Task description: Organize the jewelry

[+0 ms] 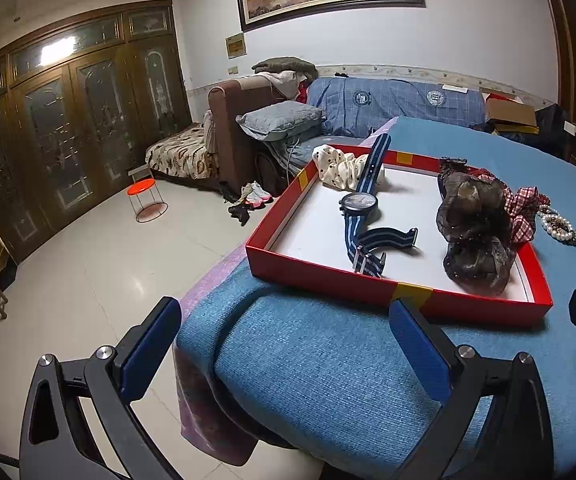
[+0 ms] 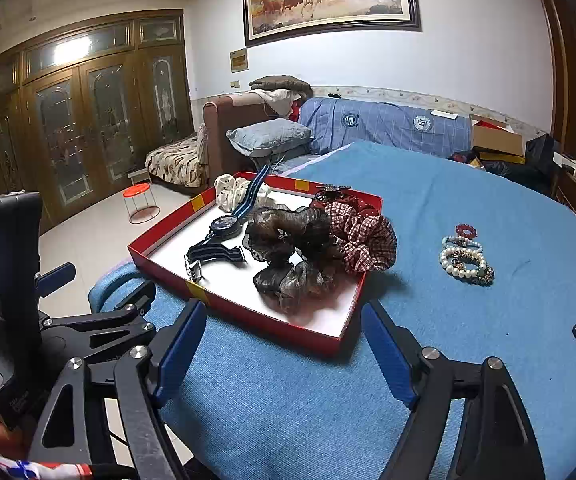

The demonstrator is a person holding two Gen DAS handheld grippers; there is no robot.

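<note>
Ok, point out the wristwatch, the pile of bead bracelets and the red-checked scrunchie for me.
wristwatch (image 2: 225,224): right wrist view, on the round dial.
pile of bead bracelets (image 2: 465,257): right wrist view, on the pearl strands at the pile's middle.
red-checked scrunchie (image 2: 362,240): right wrist view, on its gathered checked fabric.

Black angular gripper frame on the left gripper (image 1: 283,328), 2 blue-padded fingers (image 1: 418,354), round silver screws at the joints. The right gripper (image 2: 283,344) matches: black arms, blue pads (image 2: 388,360), silver screws.

Red tray (image 2: 159,258), navy striped watch (image 2: 223,225), blue cloth (image 2: 468,340).
</note>
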